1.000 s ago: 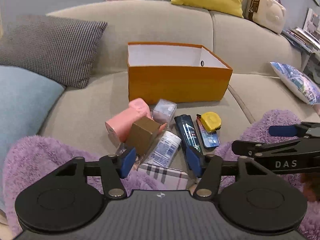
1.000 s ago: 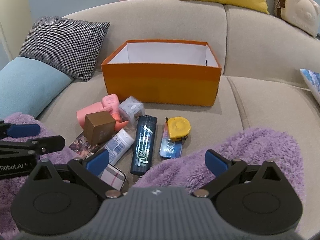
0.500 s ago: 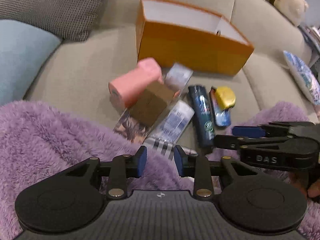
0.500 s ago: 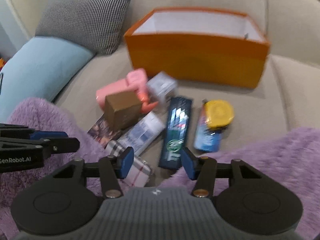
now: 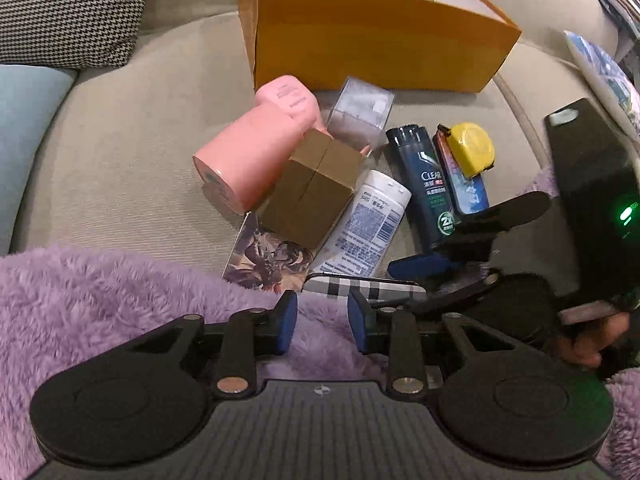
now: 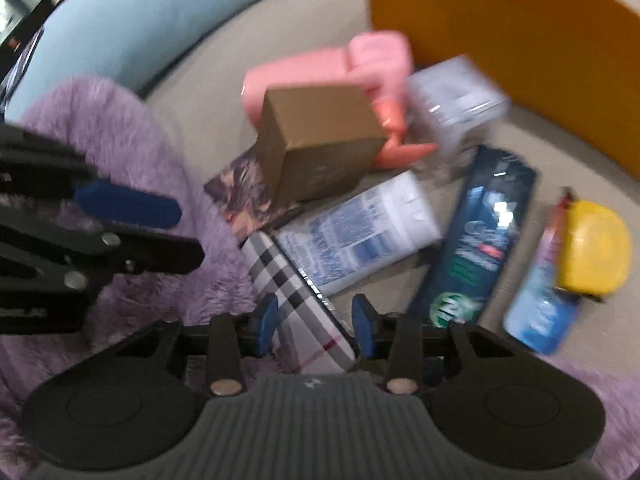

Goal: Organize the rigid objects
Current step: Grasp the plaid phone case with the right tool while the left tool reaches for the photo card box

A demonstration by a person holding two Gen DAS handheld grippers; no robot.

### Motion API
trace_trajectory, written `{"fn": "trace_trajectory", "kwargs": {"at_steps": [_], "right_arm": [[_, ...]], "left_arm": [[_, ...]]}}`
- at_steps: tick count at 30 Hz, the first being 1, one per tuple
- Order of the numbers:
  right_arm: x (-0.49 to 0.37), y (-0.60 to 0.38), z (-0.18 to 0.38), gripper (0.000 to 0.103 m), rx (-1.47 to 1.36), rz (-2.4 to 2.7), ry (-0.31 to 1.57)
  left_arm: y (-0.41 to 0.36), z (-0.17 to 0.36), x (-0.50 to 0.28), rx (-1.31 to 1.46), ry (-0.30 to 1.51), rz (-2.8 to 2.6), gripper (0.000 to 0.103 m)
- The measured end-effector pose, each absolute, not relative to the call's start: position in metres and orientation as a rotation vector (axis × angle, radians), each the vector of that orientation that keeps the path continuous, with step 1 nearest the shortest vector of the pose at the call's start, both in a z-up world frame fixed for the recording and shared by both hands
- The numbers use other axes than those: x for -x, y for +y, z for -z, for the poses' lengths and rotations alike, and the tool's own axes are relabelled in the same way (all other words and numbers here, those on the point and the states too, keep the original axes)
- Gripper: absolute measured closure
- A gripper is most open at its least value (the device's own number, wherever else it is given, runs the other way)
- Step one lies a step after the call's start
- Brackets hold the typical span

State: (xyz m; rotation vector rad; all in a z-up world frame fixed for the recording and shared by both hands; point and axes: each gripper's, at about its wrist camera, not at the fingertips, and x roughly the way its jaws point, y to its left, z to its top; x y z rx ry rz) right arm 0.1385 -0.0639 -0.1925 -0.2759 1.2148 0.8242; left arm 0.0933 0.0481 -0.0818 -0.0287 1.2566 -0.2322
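Orange box (image 5: 372,48) stands far on the sofa (image 5: 120,128); bare cushion lies left of the clutter. Right gripper (image 6: 314,326), low and near, straddles the plaid case (image 6: 296,300); contact cannot be confirmed. Left gripper (image 5: 322,322) hovers over the purple blanket (image 5: 100,296), fingers narrowly parted, holding nothing.
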Motion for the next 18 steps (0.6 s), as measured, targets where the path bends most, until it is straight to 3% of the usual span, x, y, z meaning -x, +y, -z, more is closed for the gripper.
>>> {"fn": "trace_trajectory", "kwargs": {"at_steps": [4, 6, 15, 16, 18], "right_arm": [[-0.141, -0.052, 0.205, 0.048, 0.283, -0.86, 1.227], [-0.144, -0.05, 0.207, 0.047, 0.273, -0.866, 1.236], [-0.129, -0.057, 0.189, 0.075, 0.28, -0.913, 1.189], [-0.127, -0.06, 0.185, 0.078, 0.264, -0.907, 1.187], [-0.124, -0.067, 0.177, 0.081, 0.248, -0.873, 1.168]], "left_arm": [[0.044, 0.085, -0.096, 0.008, 1.26, 0.234, 0.066], [0.042, 0.087, -0.095, -0.002, 1.253, 0.235, 0.066], [0.042, 0.084, -0.097, -0.036, 1.258, 0.263, 0.064], [0.042, 0.082, -0.099, -0.054, 1.256, 0.265, 0.062], [0.043, 0.079, -0.101, -0.105, 1.235, 0.247, 0.041]]}}
